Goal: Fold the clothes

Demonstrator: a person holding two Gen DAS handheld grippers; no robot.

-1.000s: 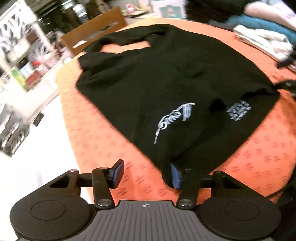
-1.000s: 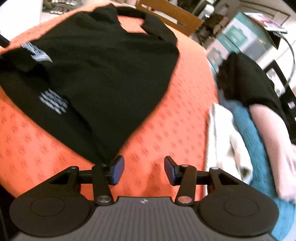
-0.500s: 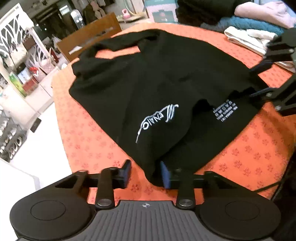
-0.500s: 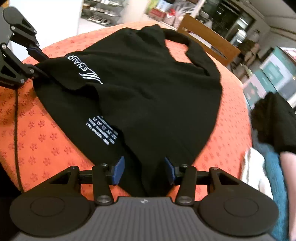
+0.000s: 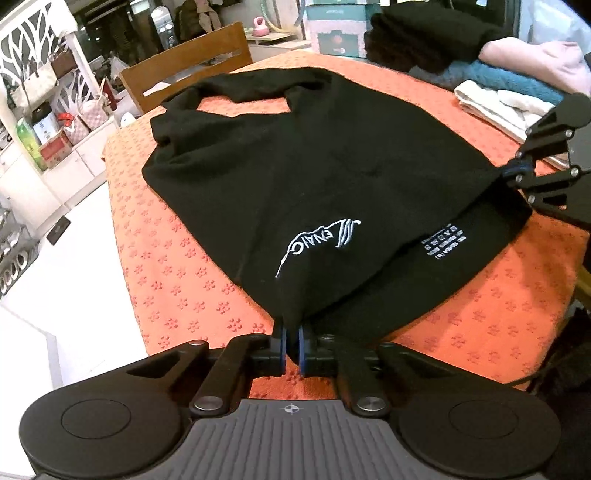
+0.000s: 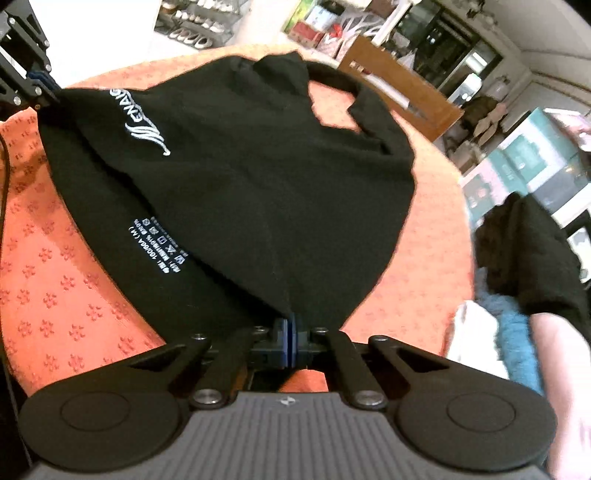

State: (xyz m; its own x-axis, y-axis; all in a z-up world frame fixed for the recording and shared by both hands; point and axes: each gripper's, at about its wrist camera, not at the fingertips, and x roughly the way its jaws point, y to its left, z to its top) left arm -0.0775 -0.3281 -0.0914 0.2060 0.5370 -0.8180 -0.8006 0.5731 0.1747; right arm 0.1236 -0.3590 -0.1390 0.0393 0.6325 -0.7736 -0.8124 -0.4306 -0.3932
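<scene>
A black sleeveless top [image 5: 314, 166] with a white logo lies flat on the orange tablecloth [image 5: 166, 258], its straps at the far end. My left gripper [image 5: 291, 332] is shut on the near left corner, with black cloth pinched between the blue pads. In the right wrist view, my right gripper [image 6: 291, 325] is shut on the other near corner of the top [image 6: 258, 166]. Each gripper shows in the other's view: the right gripper [image 5: 517, 173] at the right edge, the left gripper [image 6: 40, 85] at the top left. The held edge is lifted slightly, showing a printed size label underneath.
A pile of folded clothes [image 5: 498, 85] in black, teal, pink and cream sits on the table's far right, seen also as the pile [image 6: 517, 295]. A wooden chair [image 5: 192, 62] stands behind the table, a teal box [image 5: 332, 29] beyond. White floor lies to the left.
Both grippers went from open to shut, each pinching a near corner of the black top. The right gripper slid left onto the cloth. The held edge has lifted a little.
</scene>
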